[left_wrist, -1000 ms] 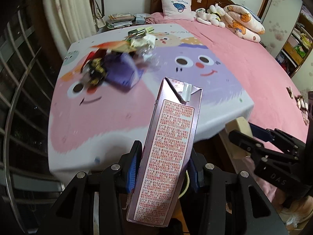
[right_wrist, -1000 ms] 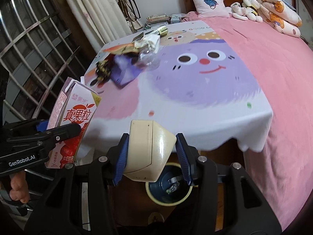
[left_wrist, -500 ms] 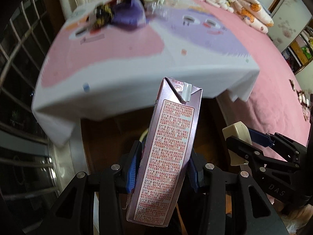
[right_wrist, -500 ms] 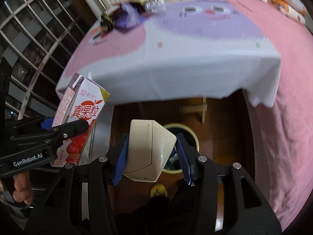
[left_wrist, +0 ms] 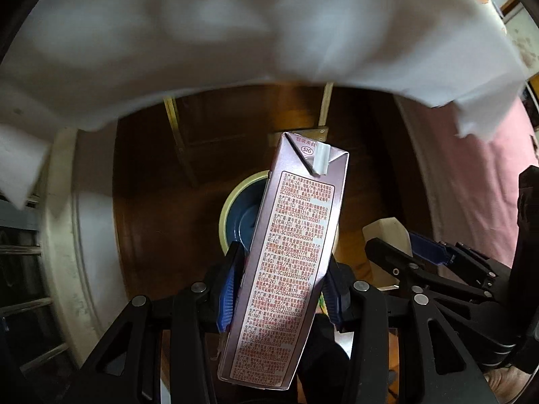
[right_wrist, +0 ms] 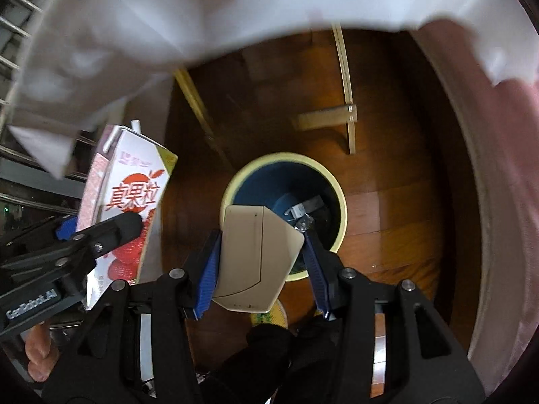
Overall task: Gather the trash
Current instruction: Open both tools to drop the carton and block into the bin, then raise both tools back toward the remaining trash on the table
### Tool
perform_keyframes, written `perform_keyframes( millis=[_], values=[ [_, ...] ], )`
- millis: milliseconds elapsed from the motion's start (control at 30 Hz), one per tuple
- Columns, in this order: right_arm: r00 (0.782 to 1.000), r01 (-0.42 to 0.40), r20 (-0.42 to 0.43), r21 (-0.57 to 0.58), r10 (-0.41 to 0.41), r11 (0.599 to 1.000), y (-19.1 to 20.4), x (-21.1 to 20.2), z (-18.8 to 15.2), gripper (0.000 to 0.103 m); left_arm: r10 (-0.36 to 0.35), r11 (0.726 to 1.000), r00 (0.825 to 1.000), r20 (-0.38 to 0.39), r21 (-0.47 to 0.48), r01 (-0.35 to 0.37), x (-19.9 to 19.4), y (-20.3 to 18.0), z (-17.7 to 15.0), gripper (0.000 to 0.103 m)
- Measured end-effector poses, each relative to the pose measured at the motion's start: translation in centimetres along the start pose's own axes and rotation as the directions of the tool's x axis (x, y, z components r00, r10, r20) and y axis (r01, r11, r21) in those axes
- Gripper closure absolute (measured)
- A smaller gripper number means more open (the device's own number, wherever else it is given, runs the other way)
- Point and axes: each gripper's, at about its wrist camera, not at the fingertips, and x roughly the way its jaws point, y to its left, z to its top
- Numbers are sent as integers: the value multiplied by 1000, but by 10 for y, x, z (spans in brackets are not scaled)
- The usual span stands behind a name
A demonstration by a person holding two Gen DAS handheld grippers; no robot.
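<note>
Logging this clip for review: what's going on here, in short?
A person is throwing trash away with two handheld grippers. The left gripper is shut on a tall drink carton; the right gripper is shut on a small beige carton. Both hang over a round trash bin on the wooden floor beside the cloth-covered table. A few scraps already lie in the bin; neither carton is released yet.
</note>
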Motion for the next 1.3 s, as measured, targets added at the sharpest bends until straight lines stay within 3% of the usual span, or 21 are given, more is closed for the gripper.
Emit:
perform_keyframes(
  millis=[200, 367, 433, 467, 567, 633, 900, 1300],
  values=[
    [999, 9, -38, 11, -9, 1000, -25, 78, 3, 58, 17, 999, 999, -28, -27, -18, 87, -6, -10, 60],
    [998, 12, -64, 32, -10, 999, -35, 120, 2, 58, 27, 998, 998, -54, -49, -30, 130, -9, -18, 57],
    [996, 5, -89, 49, 0, 999, -40, 134, 2, 55, 24, 998, 997, -70, -56, -28, 143, -1, -21, 48],
    [996, 12, -85, 53, -8, 999, -42, 139, 1, 49, 25, 998, 997, -75, -59, -30, 146, 1, -23, 35],
    [997, 14, -71, 54, -10, 998, -44, 145, 3, 39, 45, 996, 997, -63, -72, -49, 149, 14, -20, 16],
    [998, 20, -62, 54, -17, 998, -42, 143, 4, 38, 56, 995, 996, -63, -80, -61, 151, 22, -17, 11],
    [999, 21, -40, 56, -19, 998, -26, 110, 10, 37, 73, 994, 997, -23, -75, -75, 115, 36, 2, 11],
    [1000, 10, 19, 44, -10, 999, 8, 17, 18, 37, 69, 996, 995, 72, -62, -64, -1, 25, 22, 11]
  ],
)
